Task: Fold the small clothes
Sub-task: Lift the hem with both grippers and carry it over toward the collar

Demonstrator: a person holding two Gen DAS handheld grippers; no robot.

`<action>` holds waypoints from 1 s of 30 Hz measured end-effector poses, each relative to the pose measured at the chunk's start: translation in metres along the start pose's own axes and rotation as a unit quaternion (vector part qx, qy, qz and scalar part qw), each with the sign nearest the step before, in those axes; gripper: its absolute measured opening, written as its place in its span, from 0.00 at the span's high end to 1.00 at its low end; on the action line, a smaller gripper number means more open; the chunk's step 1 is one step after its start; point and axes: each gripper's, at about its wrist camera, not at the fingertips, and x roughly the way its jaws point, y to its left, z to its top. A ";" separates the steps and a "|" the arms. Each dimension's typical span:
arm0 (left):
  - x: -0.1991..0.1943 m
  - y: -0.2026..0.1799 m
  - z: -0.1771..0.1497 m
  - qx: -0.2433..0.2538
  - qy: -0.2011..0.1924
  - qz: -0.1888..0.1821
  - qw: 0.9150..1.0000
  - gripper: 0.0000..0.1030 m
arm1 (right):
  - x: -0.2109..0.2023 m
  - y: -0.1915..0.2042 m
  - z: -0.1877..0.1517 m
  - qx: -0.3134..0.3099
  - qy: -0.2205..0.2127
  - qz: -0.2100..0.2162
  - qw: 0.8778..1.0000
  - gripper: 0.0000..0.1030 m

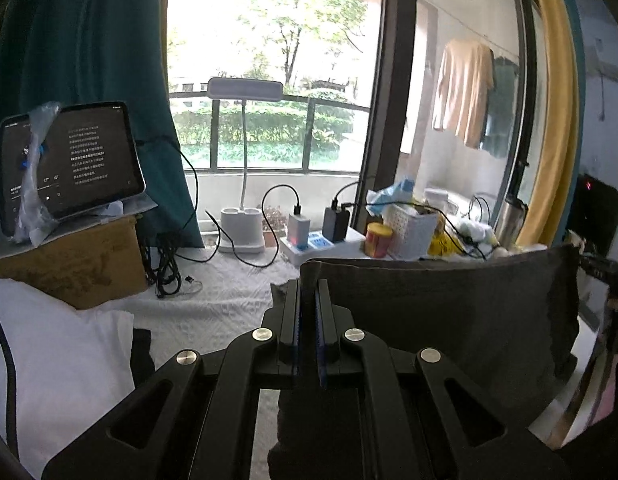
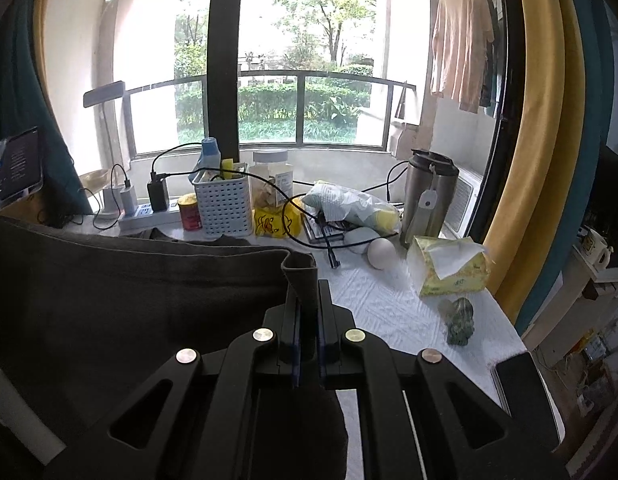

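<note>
A dark grey garment [image 1: 449, 312] hangs stretched between my two grippers above the white-covered table [image 1: 213, 300]. My left gripper [image 1: 307, 284] is shut on the garment's upper left corner. In the right wrist view the same dark grey garment [image 2: 129, 292] spreads to the left, and my right gripper [image 2: 307, 284] is shut on its upper right corner, which folds over the fingertips. The cloth's lower part drops out of sight below both grippers.
A tablet [image 1: 69, 164] on a cardboard box [image 1: 77, 260], a white pillow [image 1: 57, 360], a desk lamp [image 1: 243, 216], chargers and cables sit at left. A basket [image 2: 223, 204], jar [image 2: 271, 176], steel flask [image 2: 427, 196], tissue pack [image 2: 449, 268] and egg [image 2: 381, 254] crowd the back.
</note>
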 end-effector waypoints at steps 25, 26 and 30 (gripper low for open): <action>0.105 0.009 0.025 0.043 0.001 0.012 0.999 0.93 | 0.086 0.003 0.035 -0.012 0.001 -0.004 1.000 0.94; 0.108 0.010 0.026 0.045 0.000 0.013 0.999 0.93 | 0.089 0.004 0.037 -0.014 0.002 -0.005 1.000 0.94; 0.129 0.016 0.031 0.046 0.000 0.018 0.999 0.93 | 0.105 0.005 0.045 -0.020 0.004 -0.008 1.000 0.94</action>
